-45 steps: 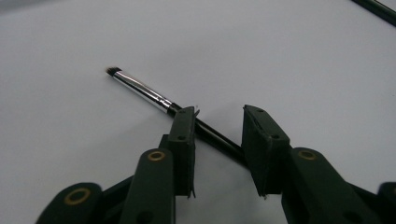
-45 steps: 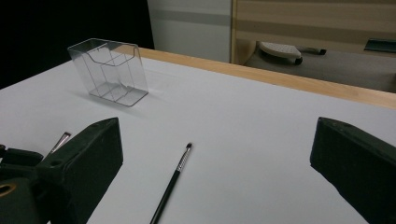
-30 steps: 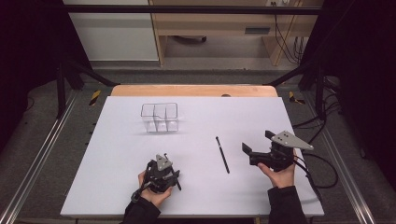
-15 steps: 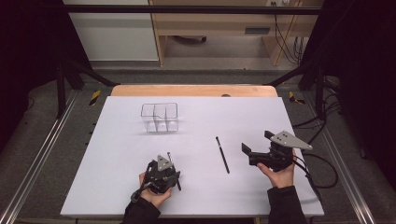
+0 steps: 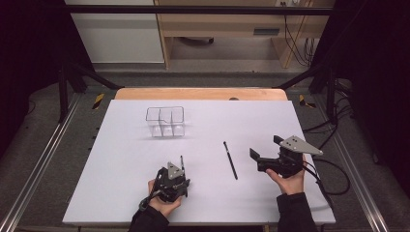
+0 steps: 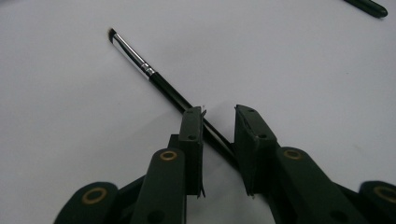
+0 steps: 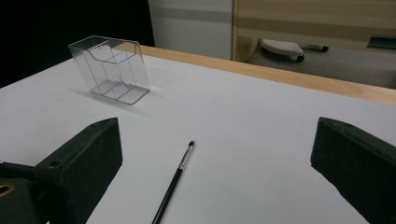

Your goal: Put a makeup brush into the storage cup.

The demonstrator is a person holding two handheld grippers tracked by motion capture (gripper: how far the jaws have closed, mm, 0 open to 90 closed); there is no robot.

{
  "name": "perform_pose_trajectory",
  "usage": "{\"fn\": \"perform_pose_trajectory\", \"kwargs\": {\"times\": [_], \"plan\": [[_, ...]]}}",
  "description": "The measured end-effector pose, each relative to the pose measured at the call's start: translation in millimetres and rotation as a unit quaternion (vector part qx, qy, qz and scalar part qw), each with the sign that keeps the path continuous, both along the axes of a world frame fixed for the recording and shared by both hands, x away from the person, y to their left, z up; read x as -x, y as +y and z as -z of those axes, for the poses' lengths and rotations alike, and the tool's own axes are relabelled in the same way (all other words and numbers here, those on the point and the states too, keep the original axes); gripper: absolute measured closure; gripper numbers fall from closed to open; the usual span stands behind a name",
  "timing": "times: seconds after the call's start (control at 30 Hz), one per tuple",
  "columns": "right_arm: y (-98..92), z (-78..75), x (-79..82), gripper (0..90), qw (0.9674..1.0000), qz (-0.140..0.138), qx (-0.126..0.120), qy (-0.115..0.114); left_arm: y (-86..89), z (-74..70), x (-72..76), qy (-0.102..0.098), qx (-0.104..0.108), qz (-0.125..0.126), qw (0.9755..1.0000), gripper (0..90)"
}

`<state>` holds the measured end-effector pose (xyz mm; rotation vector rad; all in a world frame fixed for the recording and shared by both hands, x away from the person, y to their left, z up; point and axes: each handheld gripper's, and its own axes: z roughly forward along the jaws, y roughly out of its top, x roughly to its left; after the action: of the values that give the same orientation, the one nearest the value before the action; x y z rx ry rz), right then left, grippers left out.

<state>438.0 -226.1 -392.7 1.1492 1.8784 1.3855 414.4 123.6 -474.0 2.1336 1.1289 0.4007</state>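
A person's two hands reach in from the near edge of a white table (image 5: 121,159), each holding a black two-jaw gripper.

Nearest, toward the left, the left gripper (image 5: 178,166) sits low over the table. Its jaws have just been closing, and a thin black makeup brush (image 6: 154,77) with a silver ferrule lies between them. In the left gripper view the handle touches the left pad, while a narrow gap remains beside the right pad, so the brush is bracketed but not clamped. The brush head points away toward the far side, and the brush rests flat on the table.

At the near right, the right gripper (image 5: 263,154) hangs a little above the table with its jaws spread wide and nothing between them.

Between the two grippers, closer to the right one, a second black brush (image 5: 230,160) lies flat on the table, apart from both.

Farther back, left of centre, a clear plastic organiser (image 5: 165,121) with several compartments stands upright and empty.
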Motion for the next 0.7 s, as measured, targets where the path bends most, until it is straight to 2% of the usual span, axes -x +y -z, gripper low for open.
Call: {"fn": "perform_pose_trajectory", "kwargs": {"times": [0.07, 0.17, 0.3, 0.33, 0.37, 0.5, 0.7], "plan": [[0.0, -0.1, 0.1, 2.7, 1.0000, 0.000, -0.001, 0.000, 1.5, -0.5, -0.1, 0.001, 0.001, 0.004, 1.0000, 73.9], [-0.4, -0.4, 0.3, 2.7, 1.0000, 0.000, -0.002, -0.001, 6.2, -2.2, 1.2, -0.006, -0.013, 0.006, 0.9999, 75.8], [-0.1, 0.0, 0.1, 2.7, 1.0000, 0.000, -0.001, 0.000, 12.0, -1.7, -0.3, 0.002, 0.003, 0.008, 1.0000, 75.6], [0.3, 0.2, 0.0, 2.7, 1.0000, 0.000, -0.001, 0.001, 10.7, -0.5, -0.5, 0.001, -0.001, 0.005, 1.0000, 74.7], [0.7, 0.5, -0.1, 2.7, 1.0000, -0.001, 0.000, 0.001, 9.0, 1.3, -0.5, -0.001, -0.004, 0.002, 1.0000, 69.1], [0.2, 0.1, 0.1, 2.7, 1.0000, 0.000, -0.001, 0.000, 3.9, 1.9, 3.0, -0.013, -0.021, -0.006, 0.9997, 68.9], [0.2, -0.1, 0.3, 2.7, 1.0000, 0.000, -0.003, 0.000, 4.6, 0.6, 2.1, -0.012, -0.029, 0.001, 0.9995, 69.5]]}}
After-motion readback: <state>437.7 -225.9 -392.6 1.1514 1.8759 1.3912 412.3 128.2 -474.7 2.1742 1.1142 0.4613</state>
